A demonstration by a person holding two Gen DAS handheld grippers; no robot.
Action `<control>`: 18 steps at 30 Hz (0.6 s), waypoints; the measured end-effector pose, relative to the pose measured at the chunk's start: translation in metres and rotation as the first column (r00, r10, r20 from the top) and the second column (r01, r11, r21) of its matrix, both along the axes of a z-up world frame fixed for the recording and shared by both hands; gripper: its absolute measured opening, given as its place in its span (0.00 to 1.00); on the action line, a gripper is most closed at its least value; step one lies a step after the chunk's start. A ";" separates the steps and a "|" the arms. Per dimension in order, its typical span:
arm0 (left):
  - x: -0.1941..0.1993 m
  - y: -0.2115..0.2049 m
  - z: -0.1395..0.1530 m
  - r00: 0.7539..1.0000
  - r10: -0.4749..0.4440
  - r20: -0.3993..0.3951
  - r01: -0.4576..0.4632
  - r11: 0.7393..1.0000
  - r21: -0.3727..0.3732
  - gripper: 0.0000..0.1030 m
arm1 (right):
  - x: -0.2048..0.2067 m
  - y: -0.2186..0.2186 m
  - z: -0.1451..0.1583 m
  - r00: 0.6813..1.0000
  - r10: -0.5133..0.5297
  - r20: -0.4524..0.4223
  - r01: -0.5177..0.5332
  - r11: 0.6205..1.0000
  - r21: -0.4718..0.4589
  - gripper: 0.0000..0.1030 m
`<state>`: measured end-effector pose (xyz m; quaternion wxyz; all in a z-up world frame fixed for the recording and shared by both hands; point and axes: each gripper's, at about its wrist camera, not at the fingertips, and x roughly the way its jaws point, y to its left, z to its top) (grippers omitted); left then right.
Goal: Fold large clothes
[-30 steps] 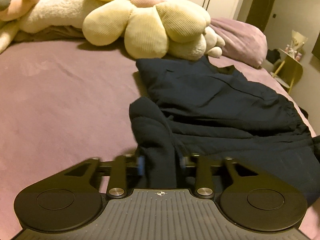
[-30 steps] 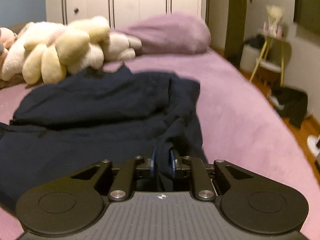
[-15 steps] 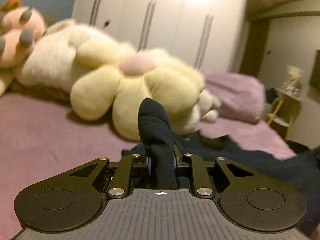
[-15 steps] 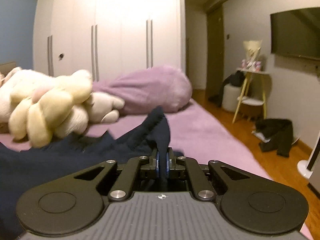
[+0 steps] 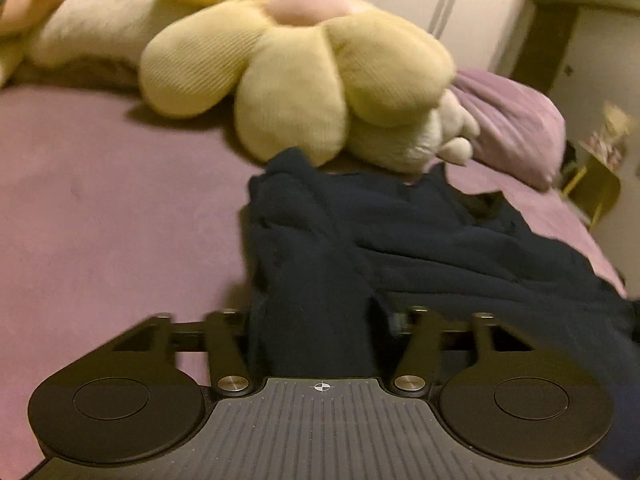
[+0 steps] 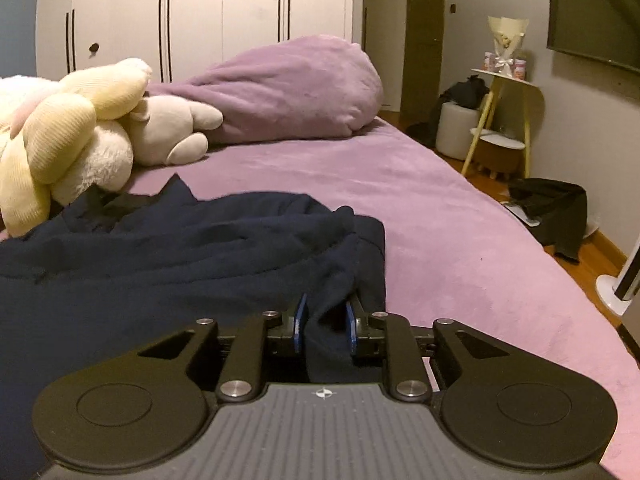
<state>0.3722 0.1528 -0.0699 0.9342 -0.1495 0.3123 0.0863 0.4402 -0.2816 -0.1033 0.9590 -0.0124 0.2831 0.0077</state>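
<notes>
A dark navy garment (image 5: 420, 240) lies folded over on the purple bed (image 5: 100, 200); it also shows in the right wrist view (image 6: 168, 256). My left gripper (image 5: 320, 320) is open, jaws wide apart, with a fold of the garment lying loose between them. My right gripper (image 6: 323, 316) is also open, its blue pads (image 6: 300, 316) parted around a thick fold at the garment's right edge.
A yellow flower plush (image 5: 296, 76) and other soft toys lie at the head of the bed, touching the garment's far edge. A purple pillow (image 6: 288, 92) lies behind. A side table (image 6: 504, 120) and dark clothes on the floor (image 6: 556, 208) are to the right.
Both grippers carried the garment's near edge up and forward, came down onto the bed, and their jaws have opened from shut. The garment now lies doubled over.
</notes>
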 end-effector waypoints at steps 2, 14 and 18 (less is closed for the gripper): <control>-0.004 -0.009 0.015 1.000 -0.023 0.003 0.022 0.998 0.061 0.29 | 0.000 0.012 -0.001 1.000 0.000 0.016 0.001 0.998 -0.062 0.10; 0.092 -0.022 0.114 0.956 0.052 0.289 -0.122 0.966 0.229 0.25 | 0.034 0.021 0.097 0.958 -0.051 0.283 0.055 0.998 -0.008 0.06; 0.143 -0.042 0.062 0.959 0.110 0.263 -0.196 0.924 0.328 0.36 | 0.105 0.037 0.099 0.946 -0.135 0.296 0.148 0.989 -0.021 0.06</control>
